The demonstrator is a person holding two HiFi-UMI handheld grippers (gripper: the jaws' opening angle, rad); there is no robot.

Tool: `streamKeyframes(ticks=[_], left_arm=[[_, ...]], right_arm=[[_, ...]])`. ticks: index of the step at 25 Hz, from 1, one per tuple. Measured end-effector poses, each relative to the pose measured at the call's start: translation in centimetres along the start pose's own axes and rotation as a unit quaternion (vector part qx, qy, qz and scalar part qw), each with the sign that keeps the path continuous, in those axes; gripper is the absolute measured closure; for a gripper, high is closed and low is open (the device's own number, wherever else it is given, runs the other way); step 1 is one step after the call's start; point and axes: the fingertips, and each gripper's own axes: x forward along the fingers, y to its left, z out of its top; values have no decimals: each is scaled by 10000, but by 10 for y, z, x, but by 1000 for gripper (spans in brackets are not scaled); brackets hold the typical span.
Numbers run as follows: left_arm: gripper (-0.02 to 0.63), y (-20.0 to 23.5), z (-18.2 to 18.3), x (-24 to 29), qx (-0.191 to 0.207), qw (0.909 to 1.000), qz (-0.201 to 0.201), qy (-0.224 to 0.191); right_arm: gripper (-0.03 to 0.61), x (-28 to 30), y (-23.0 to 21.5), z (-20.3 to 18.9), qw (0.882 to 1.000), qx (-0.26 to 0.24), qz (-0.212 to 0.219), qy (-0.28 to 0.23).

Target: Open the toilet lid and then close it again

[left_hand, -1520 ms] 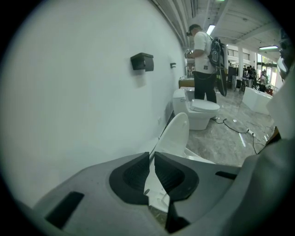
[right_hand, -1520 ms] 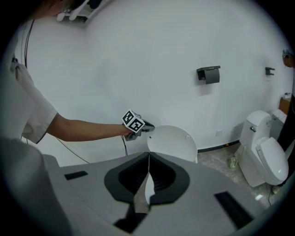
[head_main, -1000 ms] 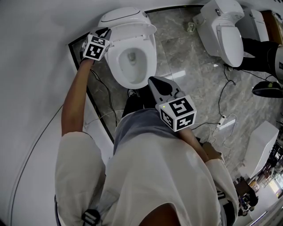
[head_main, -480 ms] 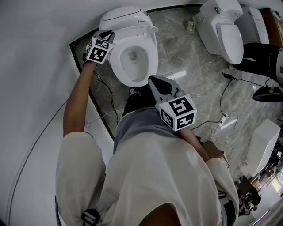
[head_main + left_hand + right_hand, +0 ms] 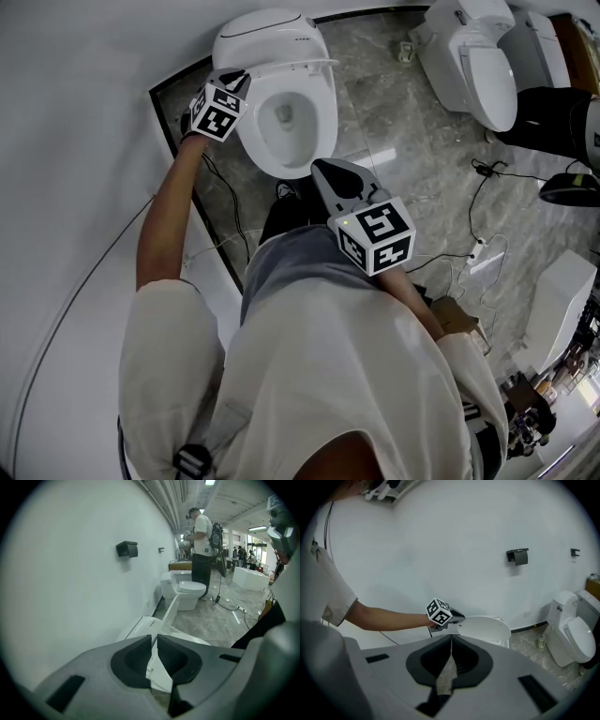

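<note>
Left gripper (image 5: 234, 75) clamped on raised toilet lid (image 5: 485, 629) edge, arm outstretched; right gripper (image 5: 321, 167) jaws together, empty.

"Where is the white toilet lid (image 5: 483, 629)?"
"It is half up. It leans over the bowl (image 5: 286, 127)."
"Is the bowl shut?"
"No, it is open and white."

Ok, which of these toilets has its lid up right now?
The toilet by the wall, its lid clamped in the left gripper, bowl exposed. The two toilets at upper right have lids down.
</note>
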Motion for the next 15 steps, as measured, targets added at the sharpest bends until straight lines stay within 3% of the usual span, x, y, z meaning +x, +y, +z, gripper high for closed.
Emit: streamKeyframes(ticks=[15], left_arm=[[580,-32,-17,-8,42,9999,-154,-8]], right_arm=[[567,-6,15,-19,10000,55,-29,8]])
